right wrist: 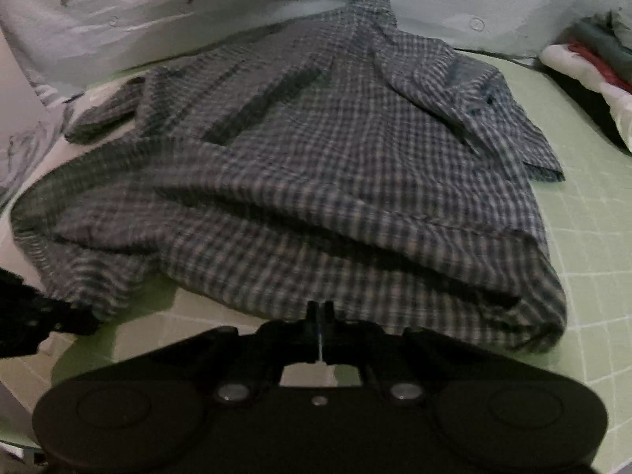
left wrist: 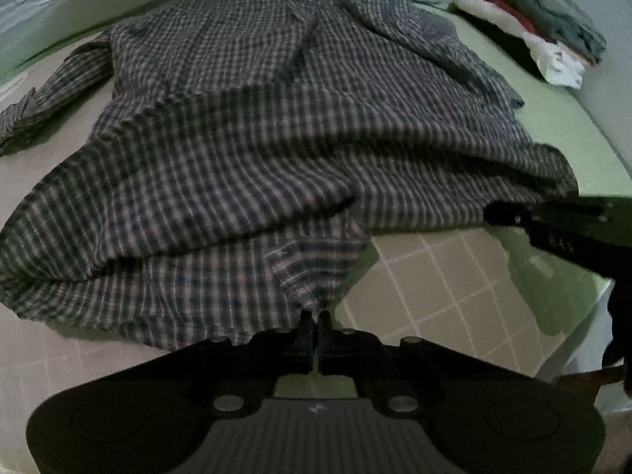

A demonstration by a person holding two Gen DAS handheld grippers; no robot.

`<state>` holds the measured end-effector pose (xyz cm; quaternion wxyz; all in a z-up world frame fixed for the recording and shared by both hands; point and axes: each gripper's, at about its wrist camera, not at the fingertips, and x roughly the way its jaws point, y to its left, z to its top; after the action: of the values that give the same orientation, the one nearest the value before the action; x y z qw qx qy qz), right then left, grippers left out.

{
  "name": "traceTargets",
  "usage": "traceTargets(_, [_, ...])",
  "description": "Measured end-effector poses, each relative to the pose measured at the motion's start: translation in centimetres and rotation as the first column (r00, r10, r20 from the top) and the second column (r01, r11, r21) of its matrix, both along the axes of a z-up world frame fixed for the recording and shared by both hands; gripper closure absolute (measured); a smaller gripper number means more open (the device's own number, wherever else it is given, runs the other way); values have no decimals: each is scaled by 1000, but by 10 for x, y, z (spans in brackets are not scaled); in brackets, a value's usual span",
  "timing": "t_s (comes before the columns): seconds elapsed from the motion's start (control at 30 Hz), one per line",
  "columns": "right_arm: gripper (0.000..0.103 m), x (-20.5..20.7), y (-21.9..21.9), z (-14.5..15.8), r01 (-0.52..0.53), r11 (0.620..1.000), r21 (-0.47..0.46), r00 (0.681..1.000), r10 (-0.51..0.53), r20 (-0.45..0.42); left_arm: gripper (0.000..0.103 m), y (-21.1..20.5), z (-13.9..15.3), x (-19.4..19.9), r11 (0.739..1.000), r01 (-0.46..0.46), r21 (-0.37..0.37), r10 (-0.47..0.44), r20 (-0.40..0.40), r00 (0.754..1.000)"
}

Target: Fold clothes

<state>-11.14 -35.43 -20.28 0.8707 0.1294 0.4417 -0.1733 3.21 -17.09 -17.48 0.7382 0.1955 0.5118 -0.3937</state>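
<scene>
A: Black fingers of the left gripper [left wrist: 315, 318] are pinched together on the near hem of the checked shirt [left wrist: 276, 126]; the right gripper [right wrist: 320, 308] is clenched on the same hem further along.

B: Where does the shirt lie?

A: Spread on the green gridded worktop [right wrist: 592, 237], collar at the far end, a sleeve [right wrist: 106, 118] trailing to one side. The lower part is bunched into loose ridges just beyond the fingers.

B: How will it handle?

A: Judged light, thin and limp: it sags between the two holds and will not keep a crease unaided. Hem corners look the best places to hold, keeping the edge taut. A pile of folded clothes [left wrist: 553, 39] sits at the far corner, well apart.
</scene>
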Motion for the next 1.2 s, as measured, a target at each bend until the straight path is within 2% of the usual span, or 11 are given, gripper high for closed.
traceTargets(0.07, [90,3,-10,0,21,1000,16,1000,-21,18,97,4,4,-3,1000,9,-15,-9,1,1000])
traceTargets(0.13, [66,10,-14,0,29,999,22,999,-30,34,91,9,11,-4,998,15,-53,-16,-10,1000])
traceTargets(0.33, [34,36,-22,-5,46,999,27,997,-47,58,78,34,27,5,992,-78,-98,80,14,997])
traceTargets(0.53, [27,58,-3,-17,-5,1000,-20,999,5,33,75,59,32,23,979,-191,-65,195,66,978])
traceTargets(0.6, [34,61,5,-20,-31,998,-52,999,33,34,72,64,33,29,975,-217,-45,220,88,972])
traceTargets(0.63, [54,62,8,-19,-47,997,-67,998,50,40,71,66,32,31,974,-225,-31,227,98,969])
traceTargets(0.67, [66,62,11,-18,-65,995,-79,996,69,50,71,69,32,33,973,-232,-19,233,107,967])
traceTargets(0.7, [94,63,12,-17,-68,995,-79,996,72,54,71,71,31,35,972,-236,-11,236,111,965])
traceTargets(0.73, [101,64,12,-16,-61,996,-71,996,65,54,71,74,30,38,970,-244,-6,243,109,964])
traceTargets(1.07, [102,14,42,17,45,997,-62,994,-38,107,69,103,20,65,946,-324,18,321,97,942])
traceTargets(1.2, [102,1,58,2,30,999,-29,999,-29,21,67,113,14,82,925,-379,36,373,109,921])
